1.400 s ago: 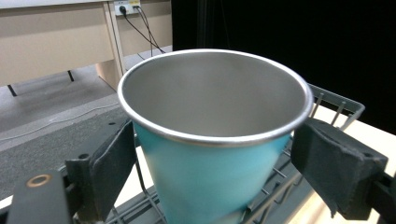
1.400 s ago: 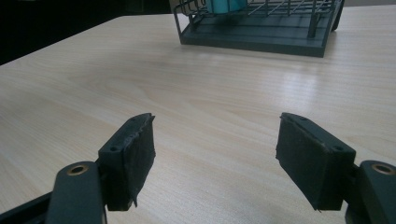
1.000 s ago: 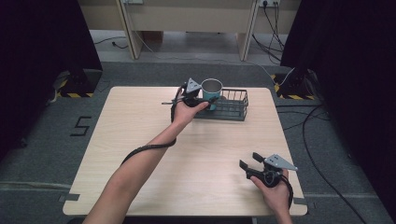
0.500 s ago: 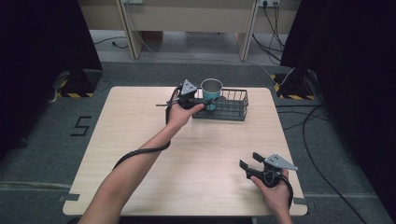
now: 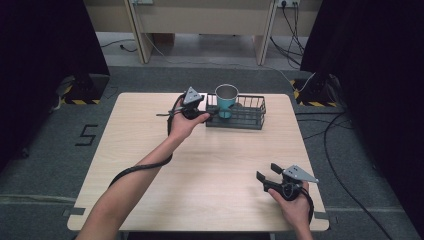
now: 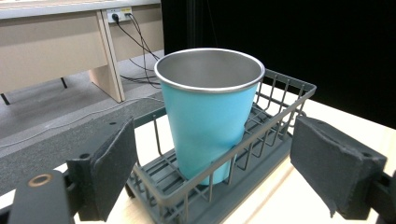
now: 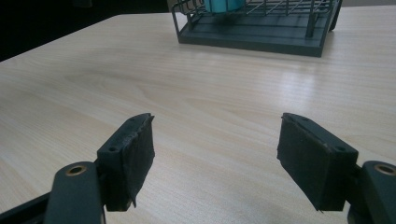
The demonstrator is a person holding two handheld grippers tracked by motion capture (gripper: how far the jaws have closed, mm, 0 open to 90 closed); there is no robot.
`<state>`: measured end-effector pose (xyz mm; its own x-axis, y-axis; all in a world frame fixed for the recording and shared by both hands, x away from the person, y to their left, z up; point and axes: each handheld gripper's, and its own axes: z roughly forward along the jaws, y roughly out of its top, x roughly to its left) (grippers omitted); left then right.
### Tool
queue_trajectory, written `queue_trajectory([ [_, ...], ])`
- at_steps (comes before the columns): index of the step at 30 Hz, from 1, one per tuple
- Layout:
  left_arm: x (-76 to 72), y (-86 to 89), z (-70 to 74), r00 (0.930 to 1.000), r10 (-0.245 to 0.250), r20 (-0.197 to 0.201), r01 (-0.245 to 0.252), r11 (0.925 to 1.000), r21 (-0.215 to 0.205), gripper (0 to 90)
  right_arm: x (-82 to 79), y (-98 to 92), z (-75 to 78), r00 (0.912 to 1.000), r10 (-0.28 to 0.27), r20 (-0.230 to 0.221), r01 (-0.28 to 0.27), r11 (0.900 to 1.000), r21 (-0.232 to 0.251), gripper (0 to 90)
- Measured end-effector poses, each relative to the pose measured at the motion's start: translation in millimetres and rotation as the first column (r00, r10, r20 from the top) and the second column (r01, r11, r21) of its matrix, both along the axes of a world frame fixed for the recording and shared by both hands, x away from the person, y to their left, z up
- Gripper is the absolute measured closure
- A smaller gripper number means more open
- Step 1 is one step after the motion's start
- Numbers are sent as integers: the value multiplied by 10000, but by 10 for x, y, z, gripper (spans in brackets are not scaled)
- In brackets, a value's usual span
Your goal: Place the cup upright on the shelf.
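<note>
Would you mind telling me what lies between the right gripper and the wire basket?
Only bare wooden table: the right gripper view shows nothing between the right gripper and the wire basket.

Bench (image 5: 150, 150): pale wood, spread under and ahead of the right jaws.
Floor (image 5: 60, 165): grey carpet around the bench.
Wall sockets (image 6: 116, 14): with dark cables, far beyond the left jaws.
</note>
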<state>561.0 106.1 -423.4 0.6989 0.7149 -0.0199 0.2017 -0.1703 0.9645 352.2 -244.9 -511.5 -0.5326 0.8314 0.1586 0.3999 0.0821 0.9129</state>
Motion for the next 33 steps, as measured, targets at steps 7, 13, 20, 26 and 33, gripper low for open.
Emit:
queue_trajectory([
  [7,-76,168,34,9999,52,125,-52,10000,-13,142,-2,3,1,10000,-26,-2,26,10000,-17,276],
  [13,-131,300,55,9997,169,175,-168,9999,-39,143,0,0,0,10000,-20,0,20,10000,0,276],
  [20,-182,447,56,9993,309,213,-309,9995,23,143,-2,0,0,10000,-36,1,36,10000,6,276],
  [26,-245,572,67,9984,449,342,-449,9990,-16,143,-2,-3,0,10000,-40,-5,40,10000,11,277],
  [33,-328,725,83,9975,576,398,-575,9983,-38,143,-3,-3,0,10000,-46,0,46,10000,26,277],
])
